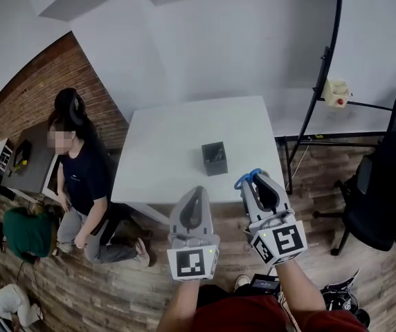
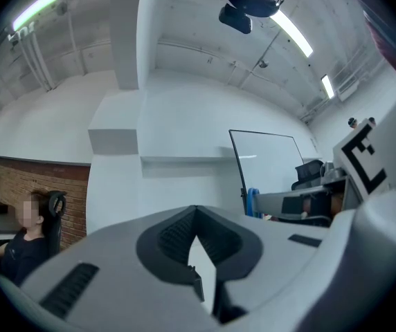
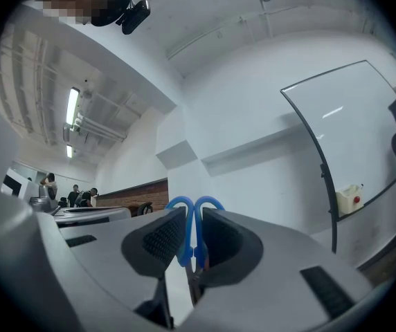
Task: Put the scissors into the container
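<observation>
My right gripper point(image 1: 256, 182) is shut on the blue-handled scissors point(image 1: 247, 178), whose handle loops stick out past the jaw tips. In the right gripper view the scissors point(image 3: 192, 227) stand upright between the two pads, handles uppermost, with my right gripper point(image 3: 192, 230) pointing up at the wall. The dark square container point(image 1: 214, 158) stands on the white table point(image 1: 163, 151), ahead of and slightly left of the right gripper. My left gripper point(image 1: 194, 198) is held near the table's front edge, its jaws together with nothing between them; the left gripper point(image 2: 196, 244) also faces the wall.
A seated person point(image 1: 80, 178) is at the table's left side. A black office chair point(image 1: 385, 185) stands at the right. A black stand with a pole point(image 1: 326, 68) and a small white box point(image 1: 337, 93) rises behind the table's right corner. The floor is wood.
</observation>
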Tool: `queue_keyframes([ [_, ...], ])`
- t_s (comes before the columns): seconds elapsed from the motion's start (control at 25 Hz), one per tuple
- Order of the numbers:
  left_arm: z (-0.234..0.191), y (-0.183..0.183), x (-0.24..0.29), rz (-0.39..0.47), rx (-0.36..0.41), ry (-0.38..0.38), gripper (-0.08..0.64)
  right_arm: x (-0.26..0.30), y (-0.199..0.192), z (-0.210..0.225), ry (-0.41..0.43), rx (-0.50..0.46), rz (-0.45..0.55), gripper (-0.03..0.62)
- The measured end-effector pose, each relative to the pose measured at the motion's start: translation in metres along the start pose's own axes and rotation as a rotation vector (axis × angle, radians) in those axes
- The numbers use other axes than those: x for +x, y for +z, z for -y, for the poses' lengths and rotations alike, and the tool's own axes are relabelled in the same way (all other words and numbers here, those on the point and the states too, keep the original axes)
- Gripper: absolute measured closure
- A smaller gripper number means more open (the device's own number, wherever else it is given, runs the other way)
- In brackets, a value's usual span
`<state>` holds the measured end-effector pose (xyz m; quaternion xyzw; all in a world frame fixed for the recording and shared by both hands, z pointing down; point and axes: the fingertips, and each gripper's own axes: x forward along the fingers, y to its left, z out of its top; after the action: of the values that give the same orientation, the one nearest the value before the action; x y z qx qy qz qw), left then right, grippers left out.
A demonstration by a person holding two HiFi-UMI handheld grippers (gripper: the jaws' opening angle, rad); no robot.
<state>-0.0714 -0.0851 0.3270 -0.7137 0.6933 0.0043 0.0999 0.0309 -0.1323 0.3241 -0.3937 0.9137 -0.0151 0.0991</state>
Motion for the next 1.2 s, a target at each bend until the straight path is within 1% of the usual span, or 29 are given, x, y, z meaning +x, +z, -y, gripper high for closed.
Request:
queue_keyframes([
  [0.24,-0.021,-0.017,0.043,-0.013,-0.068,-0.014,0.558,0.045,-0.014,0.01,-0.003,-0.017,-0.004,0.511],
  [0.32,-0.032,-0.023,0.061,0.0,-0.074,-0.022,0.558,0.065,-0.019,0.014,-0.007,-0.029,-0.003,0.511],
  [0.48,-0.059,-0.026,0.1,0.023,-0.058,-0.059,0.558,0.112,-0.024,0.017,-0.021,-0.073,-0.015,0.511],
  [0.6,-0.087,-0.024,0.127,0.03,-0.077,-0.077,0.558,0.149,-0.024,0.021,-0.049,-0.068,-0.02,0.511],
  [0.76,-0.118,-0.033,0.159,0.031,-0.102,-0.096,0.558,0.192,-0.033,0.024,-0.08,-0.058,-0.034,0.511],
  [0.96,-0.14,-0.044,0.191,0.033,-0.128,-0.137,0.558,0.224,-0.04,0.026,-0.117,-0.076,-0.046,0.511],
  [1.2,-0.143,-0.05,0.22,0.039,-0.137,-0.188,0.558,0.243,-0.046,0.038,-0.158,-0.075,-0.045,0.511],
])
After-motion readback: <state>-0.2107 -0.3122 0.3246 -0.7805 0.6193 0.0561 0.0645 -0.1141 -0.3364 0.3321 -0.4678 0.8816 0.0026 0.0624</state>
